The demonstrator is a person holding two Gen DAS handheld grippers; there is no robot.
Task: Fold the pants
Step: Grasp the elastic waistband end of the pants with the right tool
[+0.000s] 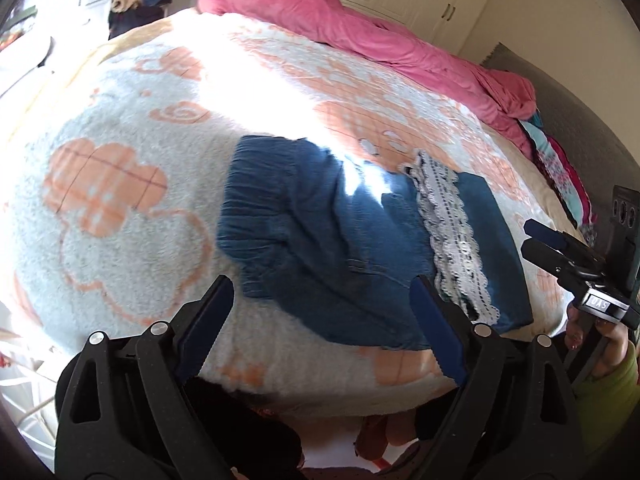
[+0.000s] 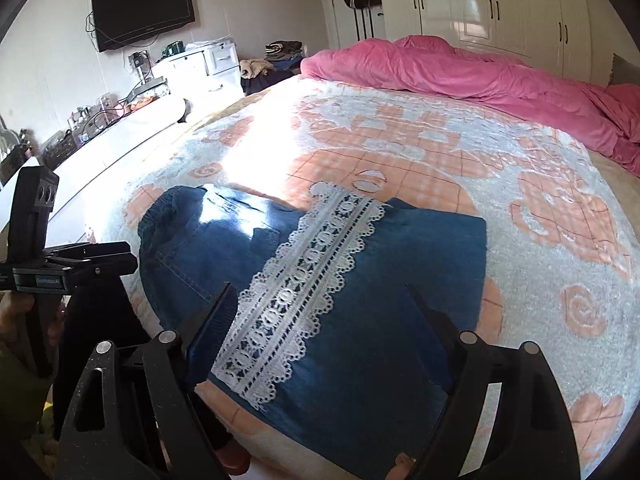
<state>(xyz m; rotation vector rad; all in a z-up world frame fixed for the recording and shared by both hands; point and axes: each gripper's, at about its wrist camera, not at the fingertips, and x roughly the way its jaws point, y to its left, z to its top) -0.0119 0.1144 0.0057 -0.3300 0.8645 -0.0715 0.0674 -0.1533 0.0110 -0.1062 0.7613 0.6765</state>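
Pants (image 1: 320, 248) of blue denim lie folded into a compact bundle on the orange-and-white patterned blanket (image 1: 120, 128), in the lower middle of my left wrist view and filling the centre of my right wrist view (image 2: 360, 264). A white lace band (image 2: 296, 288) runs diagonally across the denim; in the left view it (image 1: 452, 232) sits toward the right end of the bundle. The elastic waistband is bunched at the bundle's left end in both views.

My left gripper (image 1: 324, 328) has its fingers spread wide at the bottom of its frame, the near edge of the denim showing between them, nothing clamped. My right gripper (image 2: 320, 324) is likewise spread apart, its fingers framing the lace and denim at the bottom of its frame; I cannot tell whether the tips touch the cloth. From the left camera, the right gripper (image 1: 548, 244) shows at the right edge, beside the bundle's end.

A pink duvet (image 2: 480, 72) is heaped along the far side of the bed, upper right. White wardrobes (image 2: 500, 8) stand behind it, and a television (image 2: 142, 10) hangs at upper left.
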